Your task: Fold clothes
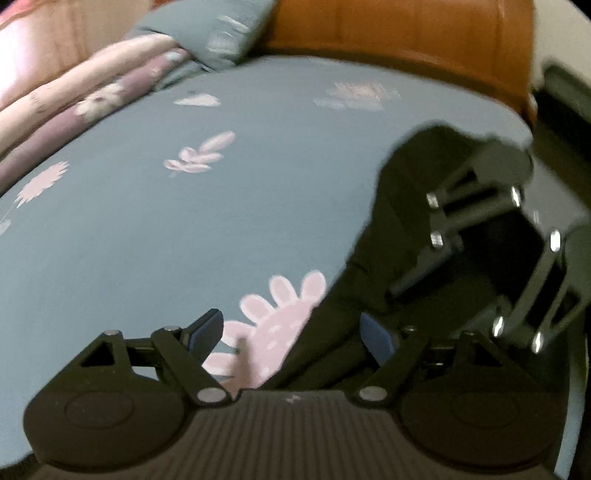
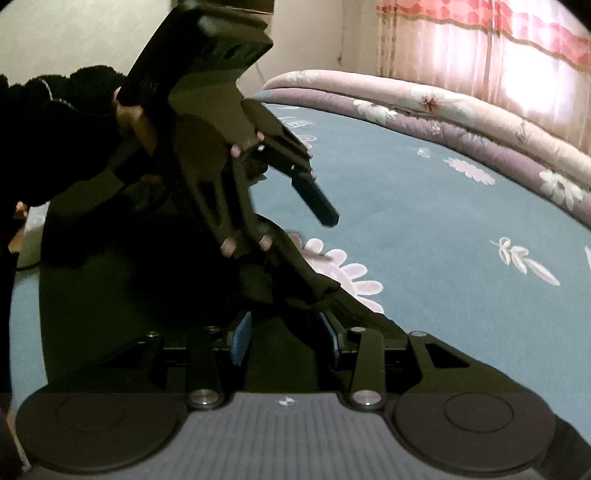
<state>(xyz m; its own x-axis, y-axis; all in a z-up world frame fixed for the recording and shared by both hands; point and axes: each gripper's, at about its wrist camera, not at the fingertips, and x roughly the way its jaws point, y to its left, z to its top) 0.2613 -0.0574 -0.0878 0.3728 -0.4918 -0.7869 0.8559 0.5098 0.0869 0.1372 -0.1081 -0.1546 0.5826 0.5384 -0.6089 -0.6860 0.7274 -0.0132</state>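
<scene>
A black garment (image 1: 391, 206) lies on the blue flowered bed sheet (image 1: 184, 221), at the right of the left wrist view. My left gripper (image 1: 295, 334) is open, its blue pads wide apart, with the garment's edge between them and against the right pad. My right gripper (image 1: 480, 251) shows there too, over the garment. In the right wrist view the garment (image 2: 110, 295) fills the lower left. My right gripper (image 2: 286, 336) is open, blue pads apart, with a raised fold of black cloth between them. The left gripper (image 2: 288, 184) hangs above the garment, held by a hand.
Folded pink and purple quilts (image 1: 92, 103) and a blue pillow (image 1: 207, 33) lie along the far side of the bed. An orange wooden headboard (image 1: 399, 33) stands behind. Pink curtains (image 2: 498, 55) hang beyond the quilts (image 2: 461, 118).
</scene>
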